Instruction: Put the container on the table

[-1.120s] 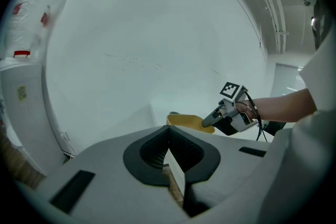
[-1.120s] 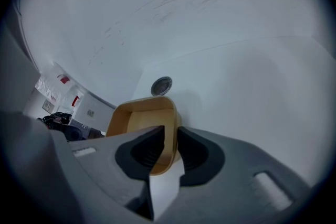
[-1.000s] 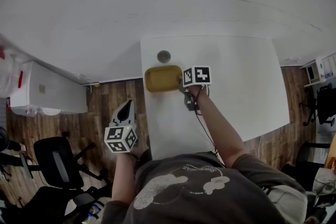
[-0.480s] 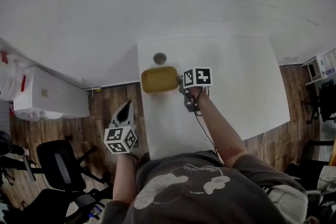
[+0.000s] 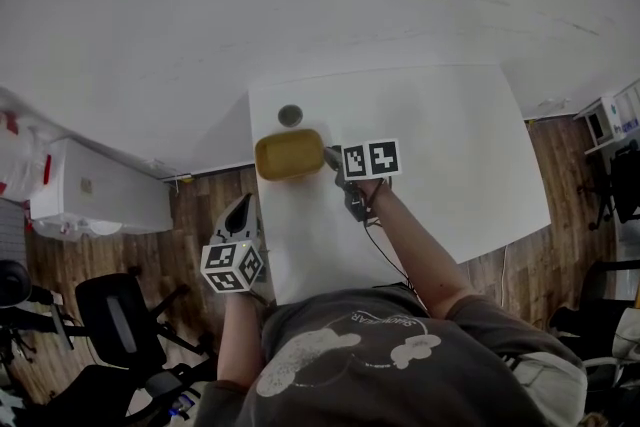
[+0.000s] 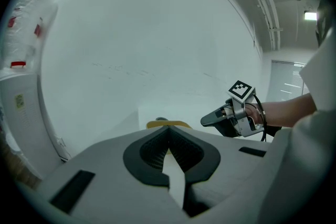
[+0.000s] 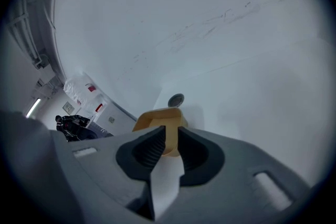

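The yellow container (image 5: pixel 288 155) sits at the white table's (image 5: pixel 440 155) left edge. My right gripper (image 5: pixel 330 157) reaches it from the right and is shut on its near rim. In the right gripper view, the yellow wall (image 7: pixel 160 119) is pinched between the ribbed pads (image 7: pixel 148 150) of the right gripper (image 7: pixel 169 140). My left gripper (image 5: pixel 238 213) hangs off the table's left side over the wooden floor. It is shut with nothing in it. In the left gripper view, the left gripper (image 6: pixel 169 132) points at the container (image 6: pixel 168 124), and the right gripper (image 6: pixel 207 121) appears beyond.
A small round grey lid (image 5: pixel 290 115) lies on the table just beyond the container, also visible as the lid (image 7: pixel 176 100) in the right gripper view. A white cabinet (image 5: pixel 95 195) stands on the left, with office chairs (image 5: pixel 110 325) on the floor beside me.
The head view has drifted, so the table and container sit lower and further left in the picture. The right gripper's cube now lies slightly farther from the container. The left gripper has barely moved.
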